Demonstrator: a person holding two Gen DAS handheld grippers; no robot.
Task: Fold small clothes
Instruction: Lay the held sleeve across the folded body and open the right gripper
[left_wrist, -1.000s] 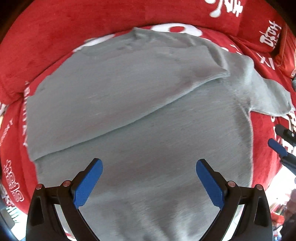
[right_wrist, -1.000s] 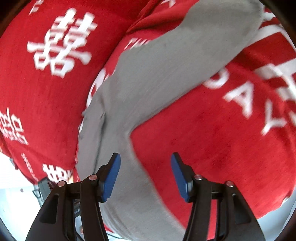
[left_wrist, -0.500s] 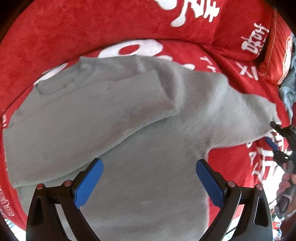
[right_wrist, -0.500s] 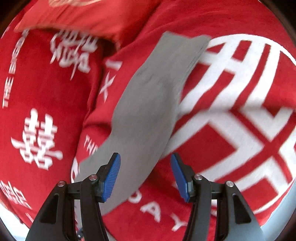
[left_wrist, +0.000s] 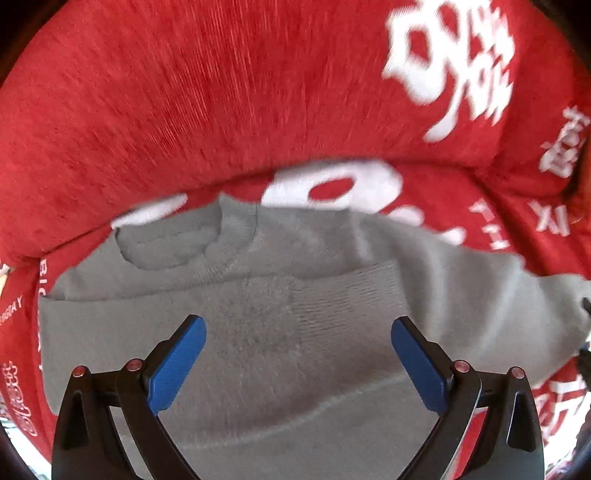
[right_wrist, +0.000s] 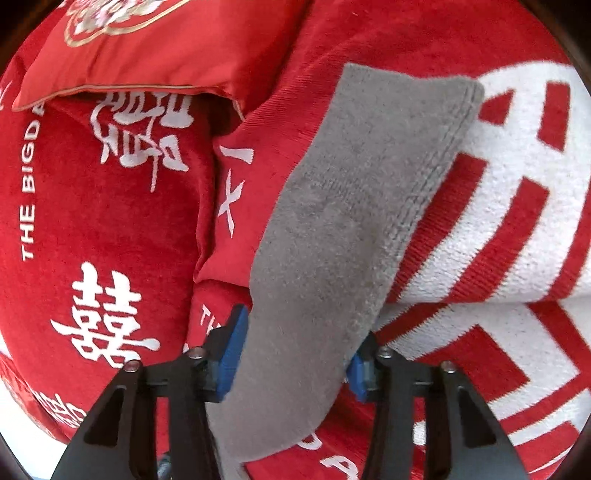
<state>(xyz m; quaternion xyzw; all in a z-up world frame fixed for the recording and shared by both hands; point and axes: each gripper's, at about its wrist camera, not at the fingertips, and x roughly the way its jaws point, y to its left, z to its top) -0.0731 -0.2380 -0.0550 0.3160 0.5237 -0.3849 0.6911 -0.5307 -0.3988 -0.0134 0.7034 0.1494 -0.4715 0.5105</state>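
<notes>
A small grey knit sweater (left_wrist: 280, 332) lies flat on a red sofa cover, neck (left_wrist: 229, 243) towards the back. One sleeve is folded across its body, ribbed cuff (left_wrist: 354, 295) near the middle. My left gripper (left_wrist: 297, 354) is open and empty, hovering over the folded sleeve. The other grey sleeve (right_wrist: 351, 206) stretches away in the right wrist view, cuff end far from me. My right gripper (right_wrist: 295, 354) has its blue pads on either side of this sleeve, which fills the gap between them.
The red sofa seat (right_wrist: 517, 229) has white printed characters. Its backrest (left_wrist: 184, 110) rises behind the sweater. A red satin cushion (right_wrist: 147, 44) lies at the far left in the right wrist view.
The left gripper moved towards the sweater's neck, still open. The right gripper slid down onto the sleeve, and the sleeve now sits between its pads.
</notes>
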